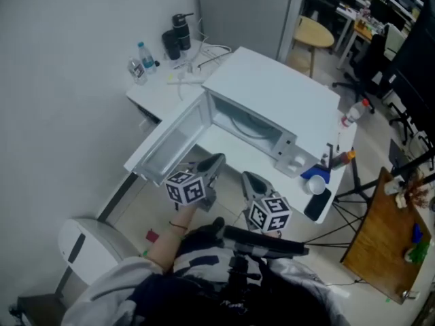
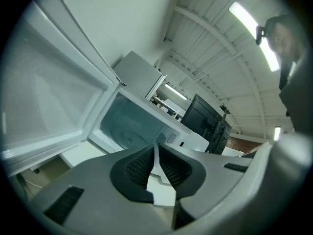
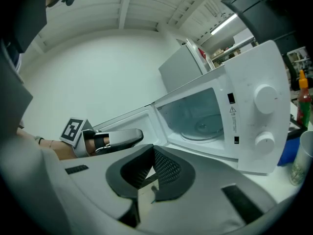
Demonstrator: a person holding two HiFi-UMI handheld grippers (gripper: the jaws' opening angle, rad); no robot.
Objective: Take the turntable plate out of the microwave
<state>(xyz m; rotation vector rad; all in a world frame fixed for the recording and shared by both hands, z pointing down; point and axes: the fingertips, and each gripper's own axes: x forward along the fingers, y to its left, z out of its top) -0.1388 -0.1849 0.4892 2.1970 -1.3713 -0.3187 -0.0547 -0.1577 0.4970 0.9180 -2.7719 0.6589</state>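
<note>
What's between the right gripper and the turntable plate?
Only the bare sill of the open microwave, per the right gripper view; nothing blocks the right gripper from the turntable plate.

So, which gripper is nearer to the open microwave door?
Left. The left gripper is close beside the microwave door. The right gripper is farther to the right, in front of the microwave cavity.

The microwave cavity (image 1: pixel 248 124) stands open ahead, door (image 1: pixel 170 145) flanking left, bottles (image 1: pixel 353 113) seemingly crowding its right.

Grey wall (image 1: pixel 68 19), pale floor (image 1: pixel 374 148), round stool (image 1: pixel 316 32), perhaps wooden desk (image 1: pixel 380 240).
</note>
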